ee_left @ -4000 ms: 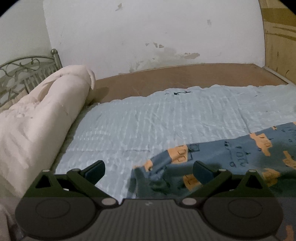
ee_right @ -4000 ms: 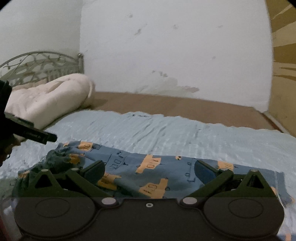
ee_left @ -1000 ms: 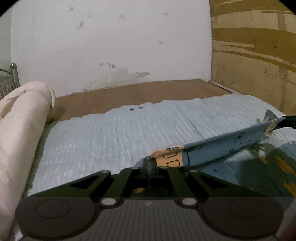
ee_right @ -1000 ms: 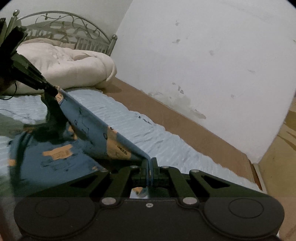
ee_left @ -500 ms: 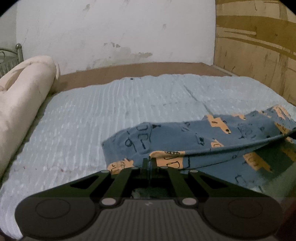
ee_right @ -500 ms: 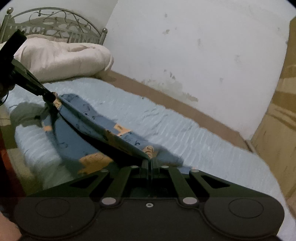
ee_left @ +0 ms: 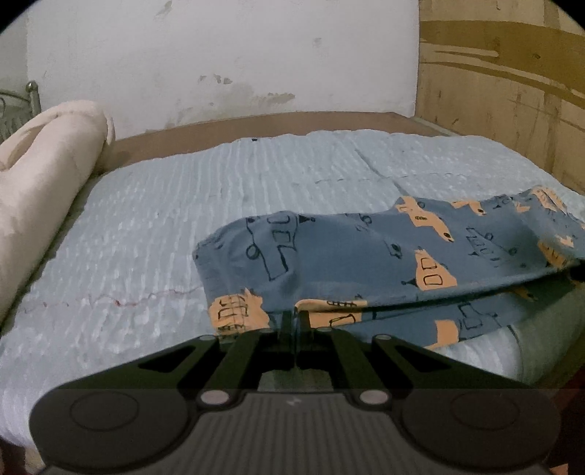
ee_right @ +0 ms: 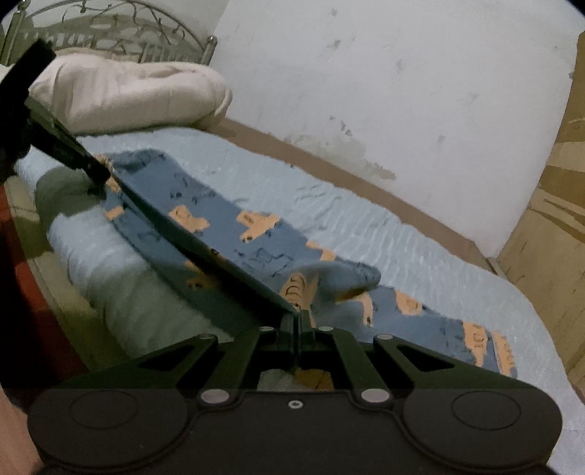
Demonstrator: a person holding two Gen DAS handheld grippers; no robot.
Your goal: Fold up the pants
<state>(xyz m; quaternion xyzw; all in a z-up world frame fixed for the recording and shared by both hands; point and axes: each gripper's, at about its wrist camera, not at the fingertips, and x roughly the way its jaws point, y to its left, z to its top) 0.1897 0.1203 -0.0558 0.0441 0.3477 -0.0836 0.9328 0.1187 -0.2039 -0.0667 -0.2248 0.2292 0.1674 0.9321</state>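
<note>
A: What is the biggest thing here?

B: A bed with a pale blue ribbed quilt (ee_left: 226, 204) over it. A rolled cream duvet (ee_left: 40, 175) lies at the head end of that bed, by the metal headboard (ee_right: 109, 25).

A: And the pants?

B: The blue cotton pants with orange vehicle prints (ee_left: 384, 255) lie on the quilt along the bed's near edge, folded over on themselves, the upper layer raised off the lower one.

A: Where do the tools sit?

B: The left tool (ee_left: 294, 318) is clamped on the fabric edge at the end nearer the duvet. The right tool (ee_right: 297, 318) is clamped on the same edge farther from the duvet, so the cloth stretches taut between them.
</note>
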